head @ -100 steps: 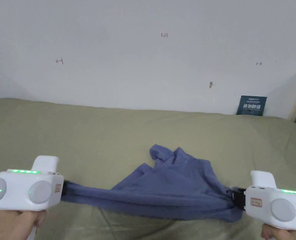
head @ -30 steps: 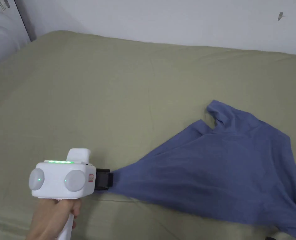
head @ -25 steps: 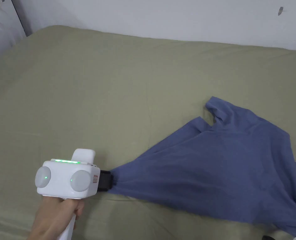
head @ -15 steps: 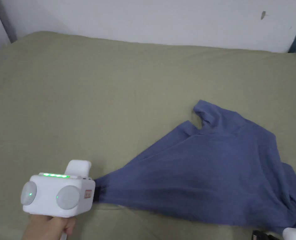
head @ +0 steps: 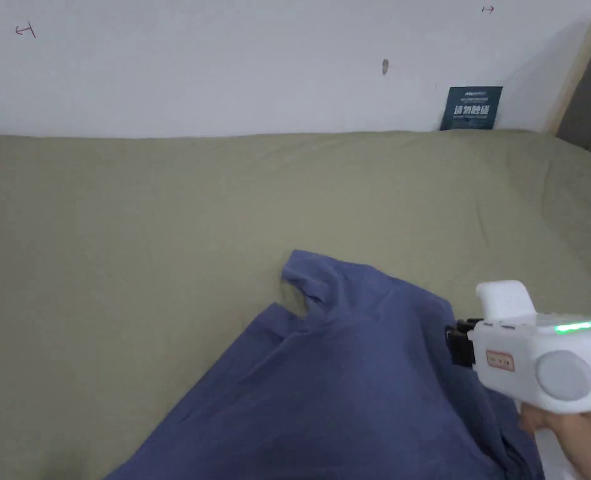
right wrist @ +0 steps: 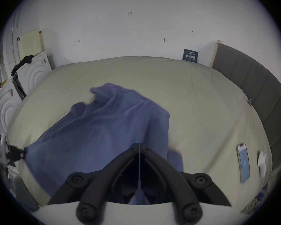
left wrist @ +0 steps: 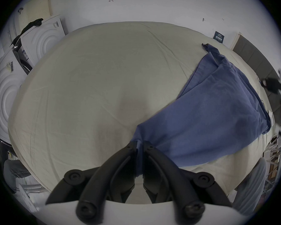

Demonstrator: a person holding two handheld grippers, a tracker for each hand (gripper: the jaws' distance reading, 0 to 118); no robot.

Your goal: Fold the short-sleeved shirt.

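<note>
Left gripper (left wrist: 140,145) jaws clamped; right gripper (right wrist: 139,145) jaws closed, empty.

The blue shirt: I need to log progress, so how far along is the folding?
Early. Done: no neat fold shows; the blue shirt lies loosely spread on the bed. In hand: the left gripper pinches one corner; the right gripper is shut above the cloth, apparently empty. Left: flattening and all folds.

olive bed sheet (head: 163,219), white wall (head: 225,62), phone (right wrist: 243,162)

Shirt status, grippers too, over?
Left gripper shut on shirt corner. Right gripper shut, over the shirt, no cloth seen between jaws. Shirt spread on the bed, not folded. Nothing in the way.
</note>
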